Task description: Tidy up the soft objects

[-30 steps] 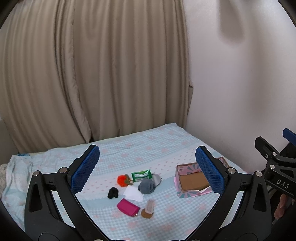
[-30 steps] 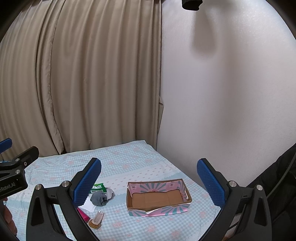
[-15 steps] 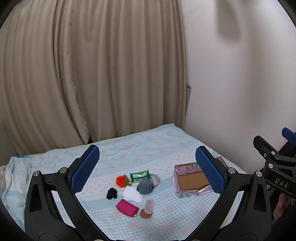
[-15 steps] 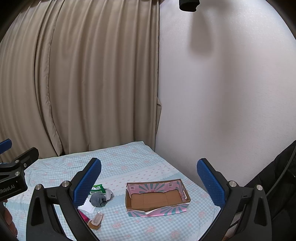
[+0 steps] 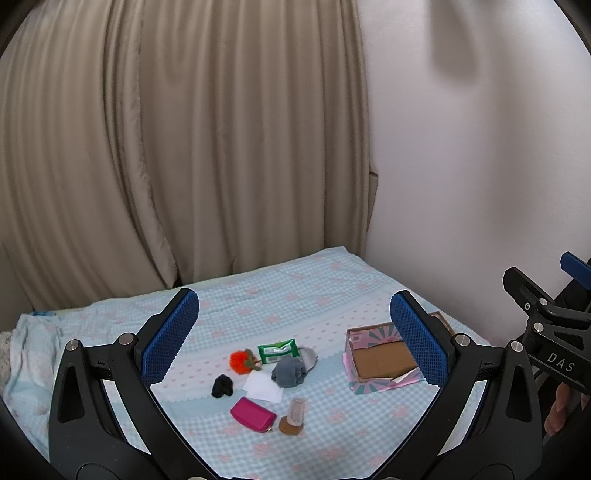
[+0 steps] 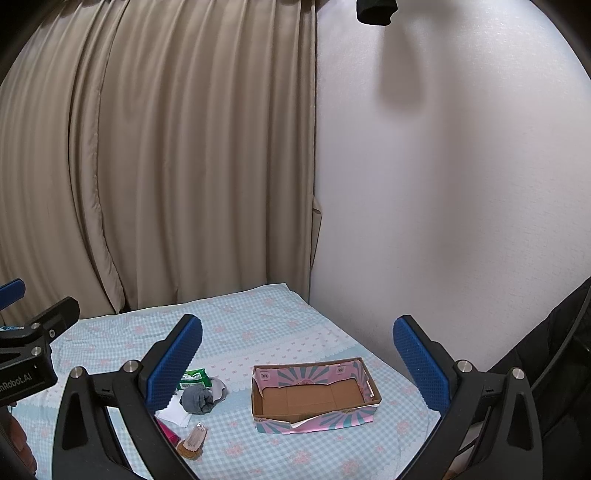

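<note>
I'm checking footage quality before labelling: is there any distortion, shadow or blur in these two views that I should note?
Left wrist view: strong fisheye bending of the curtain, black vignette corners, a soft shadow on the wall, the small items such as the grey sock slightly soft. Right wrist view: the same bending, a blurry shadow below a dark object at the top, the box evenly lit without glare.

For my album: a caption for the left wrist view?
Open left gripper above soft items and an empty cardboard box on a bed.
</note>
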Available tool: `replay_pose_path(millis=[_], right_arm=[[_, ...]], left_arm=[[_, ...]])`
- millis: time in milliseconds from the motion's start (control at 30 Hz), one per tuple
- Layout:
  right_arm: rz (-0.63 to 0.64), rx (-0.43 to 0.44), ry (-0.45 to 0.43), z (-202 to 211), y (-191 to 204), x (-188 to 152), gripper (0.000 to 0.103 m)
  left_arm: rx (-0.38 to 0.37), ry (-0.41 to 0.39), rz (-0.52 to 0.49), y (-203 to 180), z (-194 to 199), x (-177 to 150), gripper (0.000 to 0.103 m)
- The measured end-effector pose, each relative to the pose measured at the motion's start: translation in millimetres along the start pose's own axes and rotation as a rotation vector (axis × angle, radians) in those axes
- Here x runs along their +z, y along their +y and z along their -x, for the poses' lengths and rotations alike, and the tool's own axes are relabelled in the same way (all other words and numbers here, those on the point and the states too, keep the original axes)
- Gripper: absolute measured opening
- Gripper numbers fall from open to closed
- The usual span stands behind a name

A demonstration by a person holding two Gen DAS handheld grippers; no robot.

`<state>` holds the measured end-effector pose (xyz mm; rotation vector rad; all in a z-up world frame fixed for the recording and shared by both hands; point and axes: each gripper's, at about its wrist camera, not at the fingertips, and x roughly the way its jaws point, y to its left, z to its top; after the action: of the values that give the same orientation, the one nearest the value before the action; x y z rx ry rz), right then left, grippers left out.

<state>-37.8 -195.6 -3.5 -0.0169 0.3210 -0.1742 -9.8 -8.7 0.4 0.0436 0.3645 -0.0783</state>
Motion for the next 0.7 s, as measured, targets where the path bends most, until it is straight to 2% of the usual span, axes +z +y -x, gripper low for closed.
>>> replay_pose_path(millis=[700], right_arm=[[-0.019,-0.005,0.003,-2.8,-0.6,-7.9,0.103]], left_arm=[[-0.001,0.002,0.001,-2.6,5.4,-3.6,0.103]])
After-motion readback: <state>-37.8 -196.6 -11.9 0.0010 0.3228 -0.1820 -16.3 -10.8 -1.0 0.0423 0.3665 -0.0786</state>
